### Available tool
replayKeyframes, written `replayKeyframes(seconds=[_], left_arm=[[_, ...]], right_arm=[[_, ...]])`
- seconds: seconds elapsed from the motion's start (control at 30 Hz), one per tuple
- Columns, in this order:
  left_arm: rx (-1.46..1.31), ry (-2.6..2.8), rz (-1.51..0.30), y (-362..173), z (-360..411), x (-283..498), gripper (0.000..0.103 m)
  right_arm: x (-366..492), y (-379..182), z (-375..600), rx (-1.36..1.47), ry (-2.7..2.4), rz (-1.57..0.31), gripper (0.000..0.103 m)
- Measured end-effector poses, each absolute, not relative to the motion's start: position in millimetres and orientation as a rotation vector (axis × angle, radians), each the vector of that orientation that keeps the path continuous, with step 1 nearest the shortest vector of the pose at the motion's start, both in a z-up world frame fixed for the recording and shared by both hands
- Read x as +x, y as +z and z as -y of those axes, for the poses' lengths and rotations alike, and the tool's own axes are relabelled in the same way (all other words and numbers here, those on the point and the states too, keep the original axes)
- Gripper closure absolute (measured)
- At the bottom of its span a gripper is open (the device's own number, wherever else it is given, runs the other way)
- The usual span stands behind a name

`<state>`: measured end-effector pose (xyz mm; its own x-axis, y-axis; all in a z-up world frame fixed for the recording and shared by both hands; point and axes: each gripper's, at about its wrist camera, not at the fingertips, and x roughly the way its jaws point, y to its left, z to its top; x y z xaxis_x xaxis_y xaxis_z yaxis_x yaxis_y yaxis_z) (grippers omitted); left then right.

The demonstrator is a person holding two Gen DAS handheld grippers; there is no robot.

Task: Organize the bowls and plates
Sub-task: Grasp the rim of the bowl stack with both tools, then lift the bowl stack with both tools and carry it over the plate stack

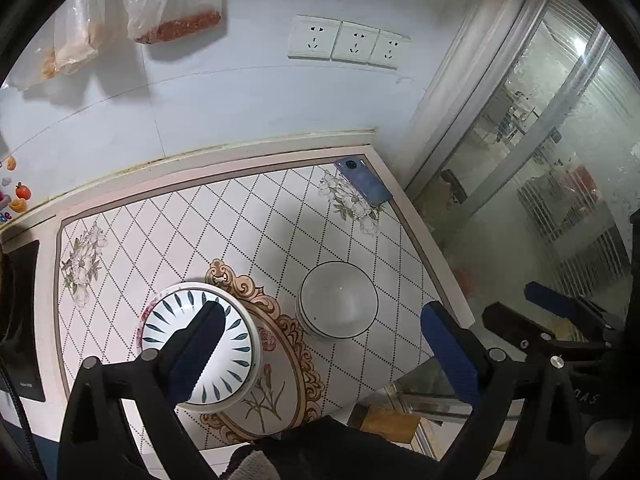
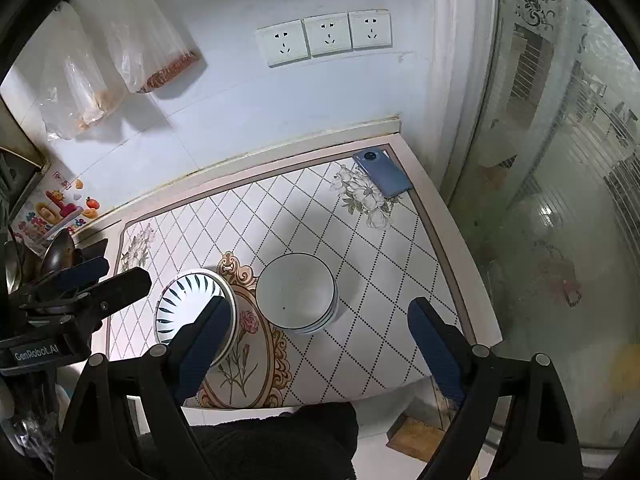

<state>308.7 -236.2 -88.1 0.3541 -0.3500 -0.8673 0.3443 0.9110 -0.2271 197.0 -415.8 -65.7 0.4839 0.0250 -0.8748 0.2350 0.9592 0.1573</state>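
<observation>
A leaf-patterned bowl point(image 1: 236, 332) stands on a floral plate on the tiled table point(image 1: 224, 224), left of centre. A plain white bowl point(image 1: 340, 300) sits on stacked white plates to its right. My left gripper point(image 1: 324, 320) is open and empty above the table, its left finger point(image 1: 196, 344) over the patterned bowl. In the right wrist view the patterned bowl point(image 2: 188, 300) and the white bowl point(image 2: 294, 294) stand side by side. My right gripper point(image 2: 320, 316) is open and empty above them. The left gripper also shows in the right wrist view point(image 2: 84, 280) at the left edge.
A blue phone point(image 1: 364, 182) lies at the table's far right corner, also in the right wrist view point(image 2: 384, 174). Wall sockets point(image 1: 348, 42) and hanging plastic bags point(image 1: 172, 4) are on the wall behind. A glass door point(image 1: 540, 160) stands to the right. Utensils point(image 2: 48, 256) stand at the left.
</observation>
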Motion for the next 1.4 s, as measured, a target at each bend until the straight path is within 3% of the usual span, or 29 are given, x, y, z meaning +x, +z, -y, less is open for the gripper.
replayKeyframes(seconds=[0.37, 0.77, 1.0, 1.13, 1.2, 1.23, 1.3, 1.37, 1.4], left_arm=[[-0.001, -0.411, -1.257, -158, 253, 350, 0.003], [-0.054, -0.406, -1.549, -282, 274, 396, 0.003], [-0.104, -0.408, -1.677, -327, 280, 410, 0.003], [-0.122, -0.437, -1.720, -344, 287, 414, 0.012], [-0.131, -0.454, -1.739, -351, 292, 415, 0.030], [-0.134, -0.458, -1.745, -354, 294, 415, 0.033], [-0.164, -0.479, -1.758, -358, 297, 416, 0.038], [-0.162, -0.471, -1.748, -358, 298, 415, 0.038], [-0.158, -0.471, -1.742, -357, 299, 414, 0.038]], right_arm=[[230, -124, 433, 0.345, -0.102, -1.152, 0.010], [282, -266, 461, 0.551, -0.023, -1.346, 0.009], [302, -337, 466, 0.679, 0.078, -1.419, 0.009], [308, -370, 468, 0.770, 0.119, -1.436, 0.009], [311, -381, 468, 0.791, 0.135, -1.438, 0.009], [312, -385, 467, 0.804, 0.145, -1.437, 0.010], [317, -393, 466, 0.825, 0.170, -1.434, 0.016], [320, -401, 463, 0.842, 0.198, -1.437, 0.034], [322, -405, 461, 0.853, 0.212, -1.438, 0.036]])
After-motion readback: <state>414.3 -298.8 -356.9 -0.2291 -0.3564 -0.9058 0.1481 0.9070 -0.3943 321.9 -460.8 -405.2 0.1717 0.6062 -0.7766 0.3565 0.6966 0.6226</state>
